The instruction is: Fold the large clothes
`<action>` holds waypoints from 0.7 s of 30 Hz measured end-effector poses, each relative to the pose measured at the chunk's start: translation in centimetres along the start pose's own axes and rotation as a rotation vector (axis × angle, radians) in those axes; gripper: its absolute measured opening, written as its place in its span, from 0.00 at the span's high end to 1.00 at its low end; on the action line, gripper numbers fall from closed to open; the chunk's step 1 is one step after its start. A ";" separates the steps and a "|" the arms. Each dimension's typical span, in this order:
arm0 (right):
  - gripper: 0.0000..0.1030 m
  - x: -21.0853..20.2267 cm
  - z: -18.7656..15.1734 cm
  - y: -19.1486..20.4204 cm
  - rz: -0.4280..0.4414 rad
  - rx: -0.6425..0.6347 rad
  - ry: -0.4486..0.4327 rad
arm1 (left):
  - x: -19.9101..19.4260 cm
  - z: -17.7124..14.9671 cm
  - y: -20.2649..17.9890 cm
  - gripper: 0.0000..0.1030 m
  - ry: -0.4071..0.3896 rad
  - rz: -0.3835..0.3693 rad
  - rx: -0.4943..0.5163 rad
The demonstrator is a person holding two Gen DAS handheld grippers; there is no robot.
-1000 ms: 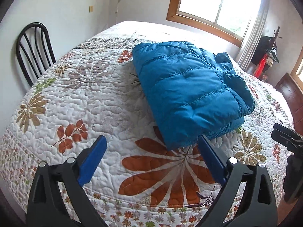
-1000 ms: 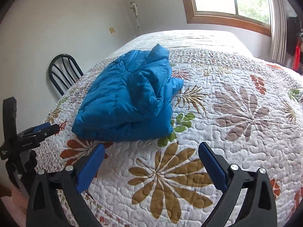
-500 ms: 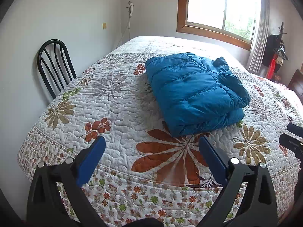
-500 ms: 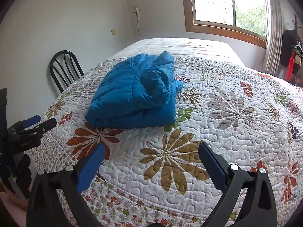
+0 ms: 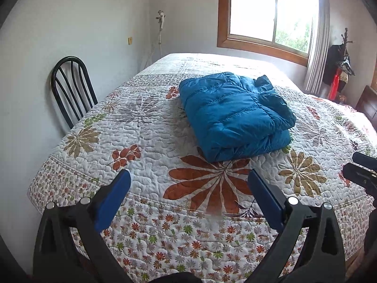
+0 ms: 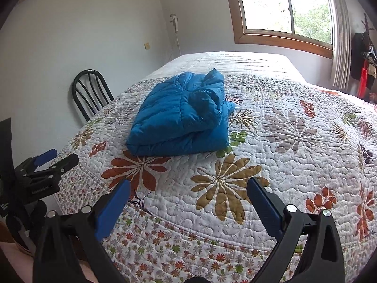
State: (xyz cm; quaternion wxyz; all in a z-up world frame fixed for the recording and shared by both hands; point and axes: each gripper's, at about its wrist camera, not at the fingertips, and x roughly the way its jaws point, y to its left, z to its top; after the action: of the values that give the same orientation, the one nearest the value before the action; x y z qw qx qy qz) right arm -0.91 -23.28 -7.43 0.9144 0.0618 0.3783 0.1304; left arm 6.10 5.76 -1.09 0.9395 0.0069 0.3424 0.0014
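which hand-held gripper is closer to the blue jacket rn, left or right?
Roughly even, left marginally, as I judge it. The left hand-held gripper is open, short of the blue jacket near the bed edge. The right hand-held gripper is open too, off toward the jacket's right.

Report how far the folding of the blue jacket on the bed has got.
Done: the blue puffer jacket lies folded in a compact bundle on the floral quilt. In hand: nothing; the left hand-held gripper and right hand-held gripper are both open, off the jacket. Left: no other clothes show on the bed; perhaps only tidying the bulging collar end.
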 end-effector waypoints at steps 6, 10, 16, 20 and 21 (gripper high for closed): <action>0.04 -0.3 -0.4 -0.1 0.001 0.003 0.001 | -0.8 -0.4 0.0 0.04 -0.013 0.006 0.002; 0.04 -0.5 -0.5 0.2 -0.001 -0.006 -0.001 | -1.2 -0.5 0.0 0.04 -0.021 0.005 0.003; 0.04 -0.6 -0.5 0.5 -0.002 -0.009 -0.001 | -1.6 -0.7 0.0 0.04 -0.024 0.003 0.006; 0.04 -0.6 -0.5 0.5 -0.003 -0.009 -0.001 | -1.6 -0.7 0.0 0.03 -0.024 0.003 0.005; 0.04 -0.6 -0.5 0.6 -0.004 -0.010 -0.001 | -1.6 -0.7 0.0 0.03 -0.024 0.002 0.004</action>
State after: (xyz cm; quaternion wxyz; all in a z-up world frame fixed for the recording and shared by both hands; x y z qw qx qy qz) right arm -1.81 -22.88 -7.25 0.9151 0.0566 0.3773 0.1307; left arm 4.40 5.71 -0.58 0.9435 0.0089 0.3312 0.0015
